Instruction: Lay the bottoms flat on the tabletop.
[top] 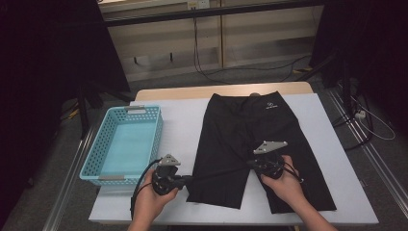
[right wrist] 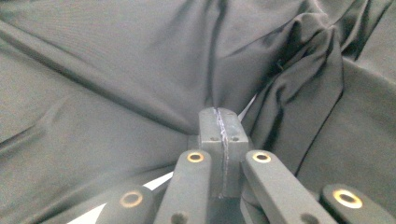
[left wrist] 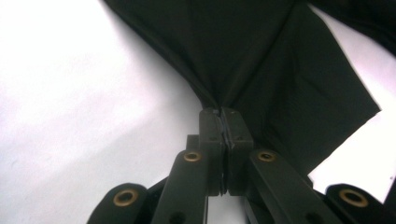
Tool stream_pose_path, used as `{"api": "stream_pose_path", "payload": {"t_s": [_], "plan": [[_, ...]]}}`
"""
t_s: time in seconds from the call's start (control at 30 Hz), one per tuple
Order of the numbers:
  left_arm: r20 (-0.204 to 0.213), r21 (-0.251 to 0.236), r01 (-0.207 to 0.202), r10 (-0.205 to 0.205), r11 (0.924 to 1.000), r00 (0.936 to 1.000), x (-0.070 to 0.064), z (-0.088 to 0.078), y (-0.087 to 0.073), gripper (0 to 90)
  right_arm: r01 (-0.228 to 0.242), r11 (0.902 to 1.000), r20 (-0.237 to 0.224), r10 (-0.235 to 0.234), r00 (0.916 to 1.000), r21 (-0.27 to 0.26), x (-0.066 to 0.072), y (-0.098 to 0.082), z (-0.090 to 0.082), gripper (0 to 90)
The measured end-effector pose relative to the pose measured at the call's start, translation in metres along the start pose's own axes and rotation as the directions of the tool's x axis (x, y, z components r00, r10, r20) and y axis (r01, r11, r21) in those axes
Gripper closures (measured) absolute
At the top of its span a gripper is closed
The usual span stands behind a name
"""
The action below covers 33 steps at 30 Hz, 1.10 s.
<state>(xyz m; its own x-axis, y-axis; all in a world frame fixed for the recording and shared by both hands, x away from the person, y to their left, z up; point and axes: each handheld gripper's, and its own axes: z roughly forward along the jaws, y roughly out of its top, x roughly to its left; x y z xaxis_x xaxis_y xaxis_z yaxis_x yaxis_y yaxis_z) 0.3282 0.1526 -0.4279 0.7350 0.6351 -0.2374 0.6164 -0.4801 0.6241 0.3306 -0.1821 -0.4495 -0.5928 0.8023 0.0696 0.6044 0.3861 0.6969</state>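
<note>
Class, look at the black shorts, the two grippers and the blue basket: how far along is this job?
Done: the black shorts lie spread flat on the table. In hand: the left gripper is shut on the outer edge of one leg, and the right gripper is shut on cloth at the inner side of the other. Left, probably: folding; the blue basket holds nothing yet.

Table (top: 317, 125) (shorts (top: 250, 139), basket (top: 126, 144))
</note>
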Motion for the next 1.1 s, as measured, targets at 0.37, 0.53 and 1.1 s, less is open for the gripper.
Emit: {"api": "stream_pose_path", "payload": {"t_s": [0.37, 0.53, 1.1], "plan": [[-0.052, 0.003, 0.003, -0.003, 1.0000, 0.9986, 0.004, 0.002, 0.001, 88.8, 0.008, 0.9995, 0.001, -0.008, 1.0000, -0.031, -0.001, 0.001, 0.000, 90.0], [-0.068, 0.027, 0.010, -0.009, 0.9996, 0.9976, 0.007, 0.005, 0.000, 89.0, 0.036, 0.9990, 0.007, -0.036, 0.9993, -0.026, 0.006, 0.002, 0.004, 80.3], [-0.099, -0.016, -0.005, 0.003, 0.9999, 0.9950, 0.009, 0.011, -0.004, 52.6, 0.076, 0.9968, -0.056, -0.075, 0.9956, 0.025, 0.033, -0.017, -0.018, 55.6]]}}
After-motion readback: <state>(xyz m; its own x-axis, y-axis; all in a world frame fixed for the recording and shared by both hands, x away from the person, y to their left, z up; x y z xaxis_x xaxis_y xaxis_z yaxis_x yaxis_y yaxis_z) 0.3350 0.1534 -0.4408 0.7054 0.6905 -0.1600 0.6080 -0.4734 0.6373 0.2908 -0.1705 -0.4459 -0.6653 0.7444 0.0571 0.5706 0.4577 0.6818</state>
